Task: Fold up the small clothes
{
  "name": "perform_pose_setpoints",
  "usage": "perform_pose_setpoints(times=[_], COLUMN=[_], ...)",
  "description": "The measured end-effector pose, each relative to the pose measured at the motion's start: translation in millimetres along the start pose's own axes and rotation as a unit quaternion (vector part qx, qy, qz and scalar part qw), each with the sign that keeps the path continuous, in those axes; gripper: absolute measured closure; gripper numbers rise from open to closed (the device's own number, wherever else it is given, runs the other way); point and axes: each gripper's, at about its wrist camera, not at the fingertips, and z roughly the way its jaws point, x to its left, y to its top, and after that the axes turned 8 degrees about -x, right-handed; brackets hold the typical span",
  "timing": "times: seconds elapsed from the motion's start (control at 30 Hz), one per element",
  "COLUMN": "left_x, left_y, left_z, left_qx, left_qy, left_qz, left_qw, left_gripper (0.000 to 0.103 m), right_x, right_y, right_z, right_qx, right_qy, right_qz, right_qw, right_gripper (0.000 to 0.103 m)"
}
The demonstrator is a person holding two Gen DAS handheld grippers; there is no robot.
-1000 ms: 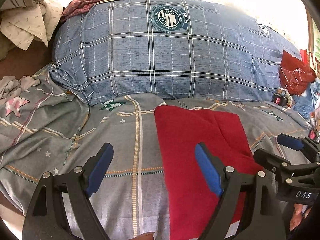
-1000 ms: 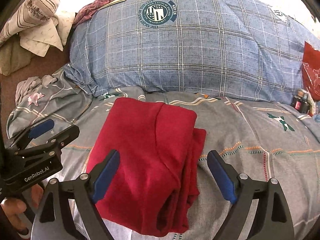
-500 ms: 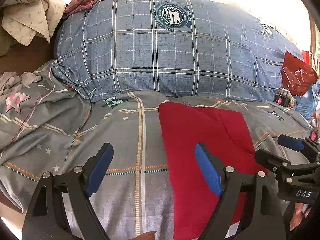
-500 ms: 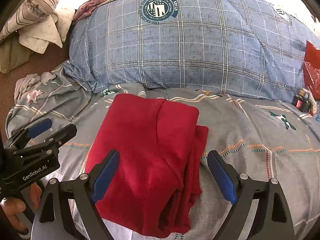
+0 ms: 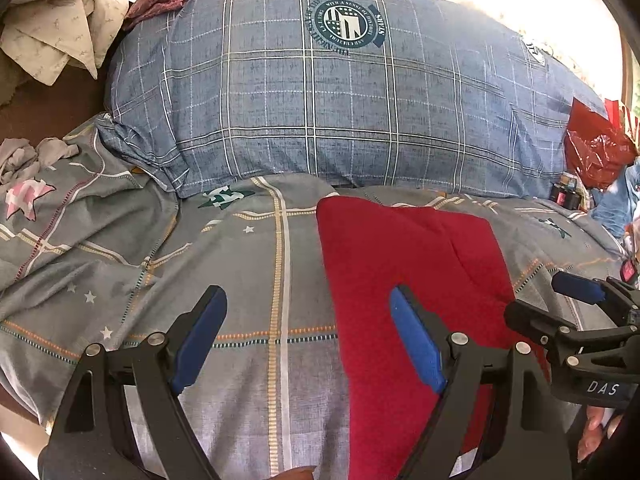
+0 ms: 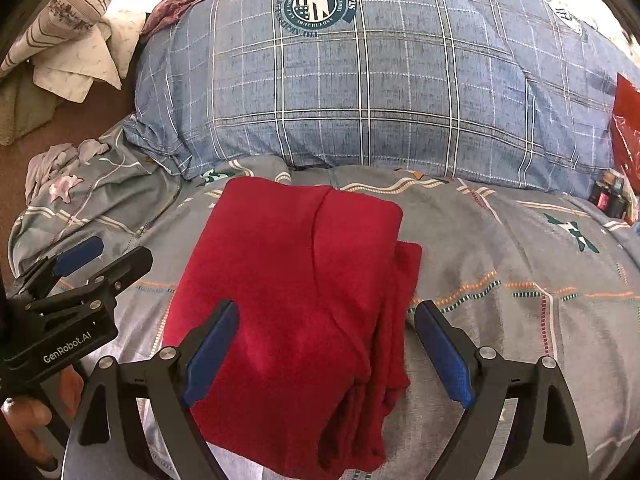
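A red garment (image 5: 404, 272) lies folded into a long rectangle on the grey patterned bedsheet (image 5: 240, 264); it also shows in the right wrist view (image 6: 296, 280), with layered edges along its right side. My left gripper (image 5: 308, 338) is open and empty, above the garment's left edge, its right finger over the red cloth. My right gripper (image 6: 326, 354) is open and empty, straddling the garment's near right part. Each gripper shows in the other's view: the right one (image 5: 576, 300) at the far right, the left one (image 6: 80, 264) at the far left.
A big blue plaid pillow (image 5: 340, 100) lies across the back of the bed. Crumpled clothes (image 5: 52, 32) sit at the back left. A red plastic bag (image 5: 596, 148) and small bottles (image 5: 564, 196) are at the right.
Both views have shifted slightly; the garment sits a little lower and nearer in view. Both grippers stay open and the garment lies as it did.
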Motion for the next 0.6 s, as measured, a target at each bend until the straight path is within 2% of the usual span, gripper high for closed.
perform_pose_setpoints(times=[0.6], left_x=[7], left_y=[-4], left_z=[17], left_qx=[0.014], left_qy=[0.000], left_qz=[-0.003], left_qw=[0.9999], left_gripper=[0.019], right_x=[-8], right_y=[-4], right_z=[18], right_qx=[0.018], right_qy=[0.002], right_qz=[0.008], right_qw=[1.000], right_gripper=[0.012])
